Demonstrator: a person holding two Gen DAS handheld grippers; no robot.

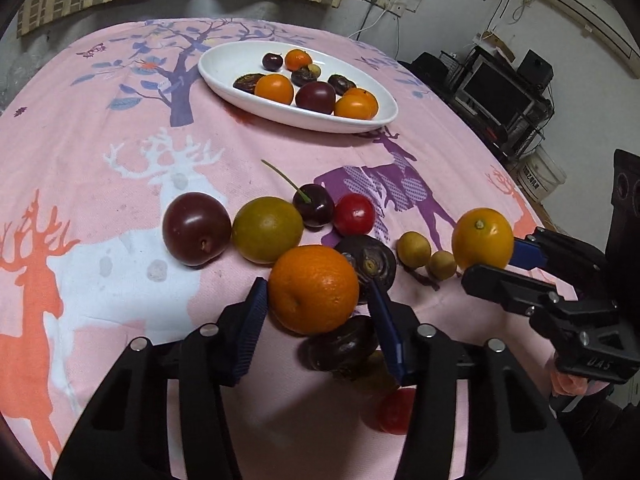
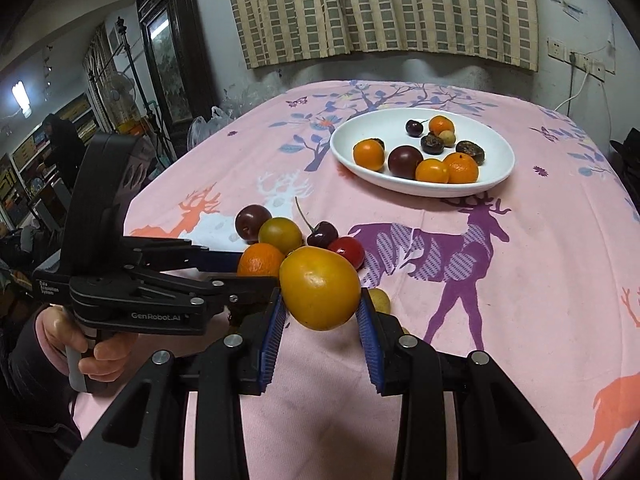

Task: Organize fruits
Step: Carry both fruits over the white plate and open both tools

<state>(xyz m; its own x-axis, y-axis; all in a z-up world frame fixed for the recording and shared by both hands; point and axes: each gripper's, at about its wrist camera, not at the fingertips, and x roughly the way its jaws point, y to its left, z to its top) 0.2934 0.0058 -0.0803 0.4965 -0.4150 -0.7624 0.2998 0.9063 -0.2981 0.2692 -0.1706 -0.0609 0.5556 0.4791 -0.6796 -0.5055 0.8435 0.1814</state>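
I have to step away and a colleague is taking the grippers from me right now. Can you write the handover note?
Left gripper: closed on the mandarin, low over the cloth.
Right gripper: closed on the yellow-orange fruit.
White dish, far side of the table: already holds mandarins, a plum, a cherry and some dark fruits.
Left on the tablecloth: plum, green-yellow fruit, stemmed cherry, red tomato, two small yellow fruits, a few dark fruits.
Next, probably: carry both held fruits to the dish, then the rest.

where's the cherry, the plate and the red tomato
cherry (image 1: 314,205), left wrist view, on its dark body
plate (image 1: 224,60), left wrist view, on bare white inside
red tomato (image 1: 354,214), left wrist view, on its middle
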